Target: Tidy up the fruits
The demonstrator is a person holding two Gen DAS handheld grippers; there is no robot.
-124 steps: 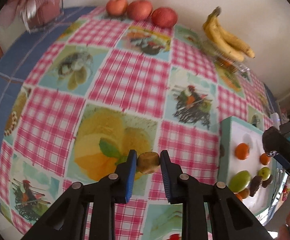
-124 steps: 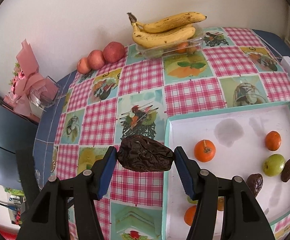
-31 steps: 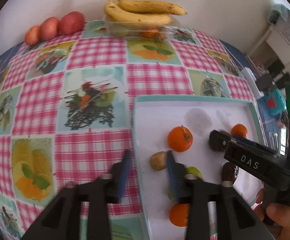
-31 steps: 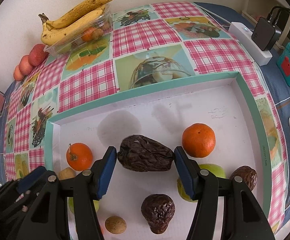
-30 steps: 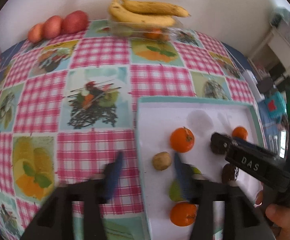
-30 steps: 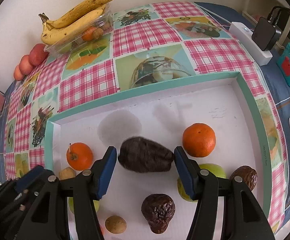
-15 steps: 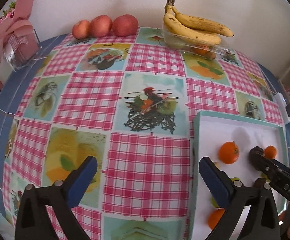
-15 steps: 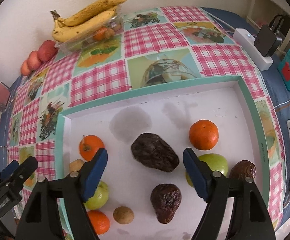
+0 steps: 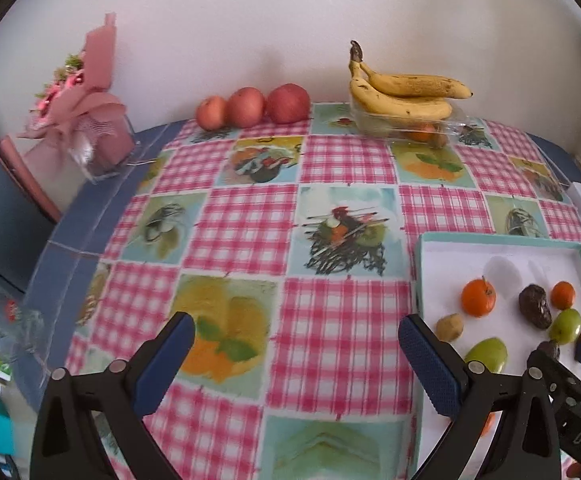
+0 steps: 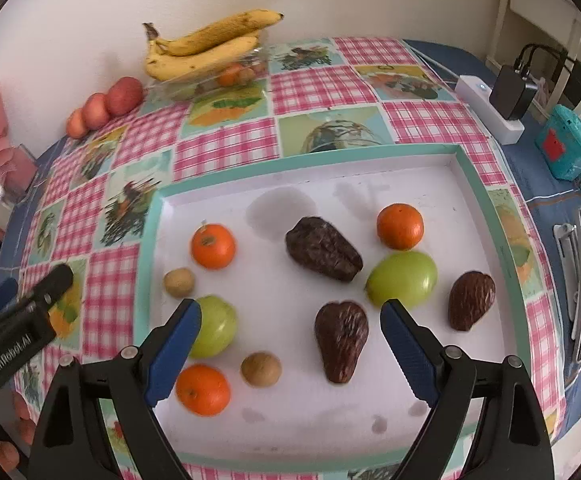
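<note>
My left gripper point(image 9: 292, 332) stands wide open over the checked tablecloth, left of the white tray point(image 9: 498, 239), with nothing between its fingers. The small brown fruit point(image 9: 449, 327) lies in the tray near its left rim. My right gripper point(image 10: 290, 312) hangs over the tray point(image 10: 310, 158), its jaws opening and touching nothing. The dark wrinkled fruit point(image 10: 322, 248) rests on the tray floor just beyond them. Around it lie oranges point(image 10: 213, 247), green apples point(image 10: 402, 278), two more dark wrinkled fruits point(image 10: 342, 340) and another small brown fruit point(image 10: 261, 369).
Bananas point(image 9: 406, 92) sit on a clear plastic box at the back by the wall, with three red apples point(image 9: 250, 106) to their left. A pink wrapped bouquet point(image 9: 82, 120) stands at the far left corner. A power strip point(image 10: 490, 108) and a teal device point(image 10: 566, 148) lie right of the tray.
Both grippers opened and let go: the small brown fruit and the dark wrinkled fruit now lie in the tray. The left gripper drew back left off the tray; the right one pulled back and up.
</note>
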